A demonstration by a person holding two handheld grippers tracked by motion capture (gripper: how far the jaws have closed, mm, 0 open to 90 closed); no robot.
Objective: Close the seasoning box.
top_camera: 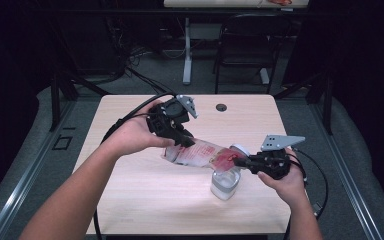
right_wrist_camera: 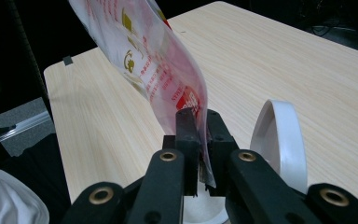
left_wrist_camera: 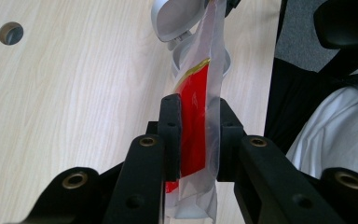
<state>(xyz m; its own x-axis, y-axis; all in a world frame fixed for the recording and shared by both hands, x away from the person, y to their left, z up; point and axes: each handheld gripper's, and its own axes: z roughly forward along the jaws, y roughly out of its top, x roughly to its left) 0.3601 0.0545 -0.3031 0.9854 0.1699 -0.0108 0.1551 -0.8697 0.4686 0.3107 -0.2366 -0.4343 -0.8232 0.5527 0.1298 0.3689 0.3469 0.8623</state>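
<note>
While the clear jar (top_camera: 225,184) with its flipped-up white lid (top_camera: 239,149) stands directly beneath, the red-printed pouch (top_camera: 200,154) stretches lengthwise above it, left gripper (top_camera: 180,138) clamping its far end, right gripper (top_camera: 240,161) pinching the end over the jar.

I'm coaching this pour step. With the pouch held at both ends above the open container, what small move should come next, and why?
Probably raise the left gripper a little, tipping the pouch more steeply. The right gripper pinches its lower end right over the open container, whose lid is flipped up, and the pouch lies only slightly slanted.
</note>
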